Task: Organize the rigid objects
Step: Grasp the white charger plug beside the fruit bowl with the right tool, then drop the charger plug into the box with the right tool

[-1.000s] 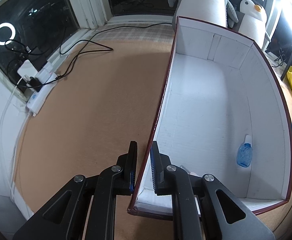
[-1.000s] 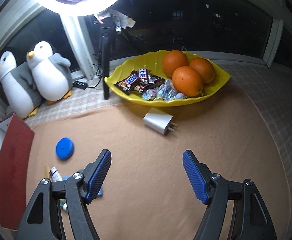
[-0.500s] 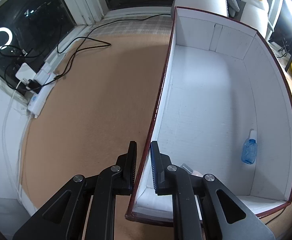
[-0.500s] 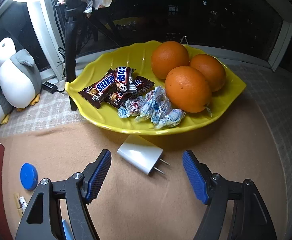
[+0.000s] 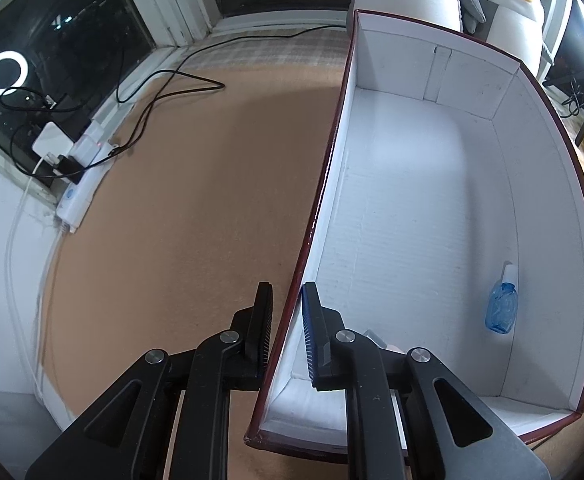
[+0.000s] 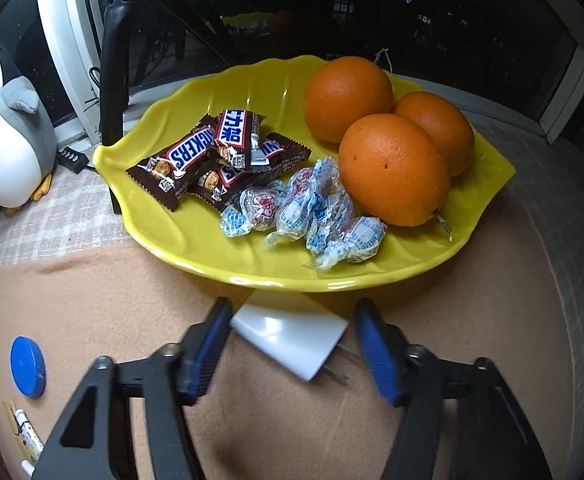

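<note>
My left gripper point(image 5: 286, 328) is shut on the left wall of a white box with a dark red outside point(image 5: 319, 208). A small blue bottle point(image 5: 502, 306) lies inside the box near its right wall. In the right wrist view my right gripper point(image 6: 292, 344) is open, its jaws on either side of a white plug adapter point(image 6: 292, 334) that lies on the tan cloth just in front of the yellow dish point(image 6: 196, 236). The left fingertip point(image 6: 212, 340) is close to the adapter's left end; I cannot tell if it touches.
The yellow dish holds three oranges point(image 6: 391, 168), chocolate bars point(image 6: 208, 156) and wrapped candies point(image 6: 307, 212). A blue round lid point(image 6: 27, 366) and a small tube point(image 6: 28, 436) lie at the left. A plush penguin point(image 6: 8, 148) and a black stand point(image 6: 112, 80) are behind. A power strip with cables point(image 5: 84, 172) lies by the window.
My right gripper has moved forward and down to the white plug adapter, which now lies between its jaws, and the jaws have narrowed. The left gripper still holds the box wall.
</note>
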Tool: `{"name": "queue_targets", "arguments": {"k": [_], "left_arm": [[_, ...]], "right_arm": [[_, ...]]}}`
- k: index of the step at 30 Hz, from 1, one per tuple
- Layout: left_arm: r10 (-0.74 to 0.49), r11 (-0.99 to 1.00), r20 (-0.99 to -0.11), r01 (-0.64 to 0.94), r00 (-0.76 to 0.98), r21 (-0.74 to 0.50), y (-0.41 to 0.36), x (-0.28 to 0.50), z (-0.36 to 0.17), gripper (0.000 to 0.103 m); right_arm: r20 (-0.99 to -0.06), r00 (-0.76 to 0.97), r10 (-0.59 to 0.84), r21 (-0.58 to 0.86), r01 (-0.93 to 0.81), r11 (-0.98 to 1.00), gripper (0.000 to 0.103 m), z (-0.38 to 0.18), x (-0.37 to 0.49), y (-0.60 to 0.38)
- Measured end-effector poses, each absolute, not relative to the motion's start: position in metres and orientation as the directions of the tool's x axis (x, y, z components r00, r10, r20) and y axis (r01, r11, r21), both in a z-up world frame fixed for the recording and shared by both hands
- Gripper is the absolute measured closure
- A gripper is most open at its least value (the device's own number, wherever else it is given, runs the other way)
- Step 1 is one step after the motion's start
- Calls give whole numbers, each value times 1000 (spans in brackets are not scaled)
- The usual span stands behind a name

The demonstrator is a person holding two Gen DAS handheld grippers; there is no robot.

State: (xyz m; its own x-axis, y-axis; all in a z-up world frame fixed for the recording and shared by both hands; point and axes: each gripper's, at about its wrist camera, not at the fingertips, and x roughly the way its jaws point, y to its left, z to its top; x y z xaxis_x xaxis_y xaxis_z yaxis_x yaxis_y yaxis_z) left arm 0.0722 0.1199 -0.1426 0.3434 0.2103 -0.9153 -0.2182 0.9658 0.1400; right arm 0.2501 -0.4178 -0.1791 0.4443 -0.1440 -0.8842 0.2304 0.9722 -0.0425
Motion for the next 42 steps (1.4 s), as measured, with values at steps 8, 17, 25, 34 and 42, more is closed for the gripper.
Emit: {"name": "queue_targets", "arguments": {"k": [8,17,25,34,42], "left_arm": [[203,966,-914,-222,351,129,120,71,-143,90],[177,968,-913,-233,366,94,125,68,-146,90],[146,969,-905,-243,400,49,129,64,-146,91],[97,967,-886,-253,454,-23,136,57,-142,92],[66,971,-870,-231,488,-56,139,53,-137,94]], "right_arm": [[-888,445,-121,-20,224,974,50,-178,237,-419],[-879,463,-116,-14,217,976,50,-168,198,-408],[-837,541,-80,1,148,989,50,-121,158,-366],[-772,635,29,-1,-47,999,50,-60,117,-274],[-741,644,191,12,-272,962,50,-29,79,-172]]}}
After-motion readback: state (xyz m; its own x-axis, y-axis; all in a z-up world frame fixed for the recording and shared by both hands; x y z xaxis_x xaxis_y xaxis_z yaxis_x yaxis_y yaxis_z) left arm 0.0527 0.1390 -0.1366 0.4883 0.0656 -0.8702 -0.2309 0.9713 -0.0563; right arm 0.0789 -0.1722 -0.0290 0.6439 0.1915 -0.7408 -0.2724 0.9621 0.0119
